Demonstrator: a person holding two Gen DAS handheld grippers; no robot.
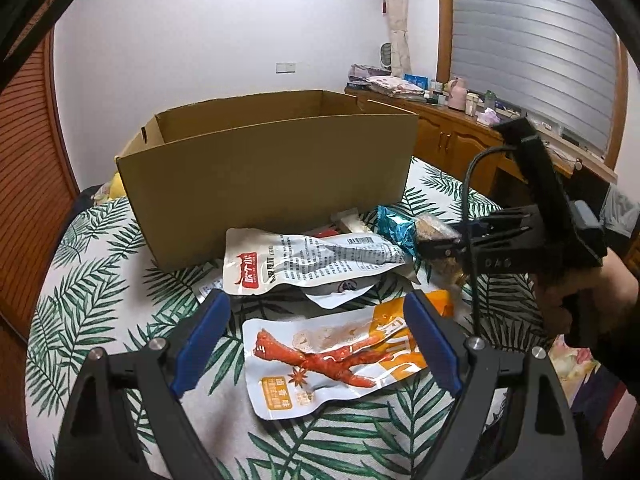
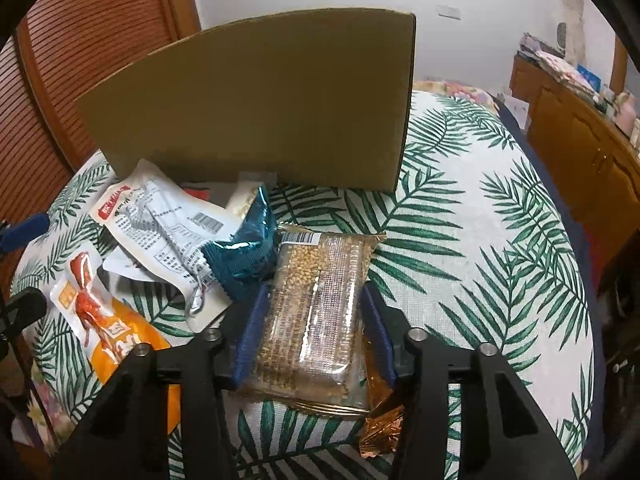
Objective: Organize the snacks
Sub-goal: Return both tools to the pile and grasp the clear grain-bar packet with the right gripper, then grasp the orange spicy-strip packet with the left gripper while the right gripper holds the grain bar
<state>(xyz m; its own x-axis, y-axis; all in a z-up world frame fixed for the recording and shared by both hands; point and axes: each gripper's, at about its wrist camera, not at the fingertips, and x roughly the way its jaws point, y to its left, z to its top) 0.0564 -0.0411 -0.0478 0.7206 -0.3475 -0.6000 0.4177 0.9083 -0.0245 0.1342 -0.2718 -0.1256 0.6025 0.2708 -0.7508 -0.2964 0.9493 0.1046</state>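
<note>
An open cardboard box (image 1: 272,168) (image 2: 260,100) stands at the back of the leaf-print cloth. In front of it lie a white snack packet (image 1: 304,260) (image 2: 160,220), a teal foil packet (image 1: 396,228) (image 2: 244,248) and an orange-and-white chicken-foot packet (image 1: 332,360) (image 2: 100,320). My left gripper (image 1: 316,300) hangs open over the chicken-foot packet, its blue pads wide apart on either side. My right gripper (image 2: 316,290) (image 1: 440,244) has its pads against both long sides of a clear grain-bar packet (image 2: 312,312), which rests on the cloth just right of the teal packet.
A crumpled gold wrapper (image 2: 380,420) lies under the right finger. The leaf-print cloth (image 2: 480,240) stretches bare to the right of the box. A wooden cabinet (image 1: 452,136) with clutter stands at the far right, a louvred wooden door (image 1: 28,160) at the left. A hand (image 1: 580,300) holds the right gripper.
</note>
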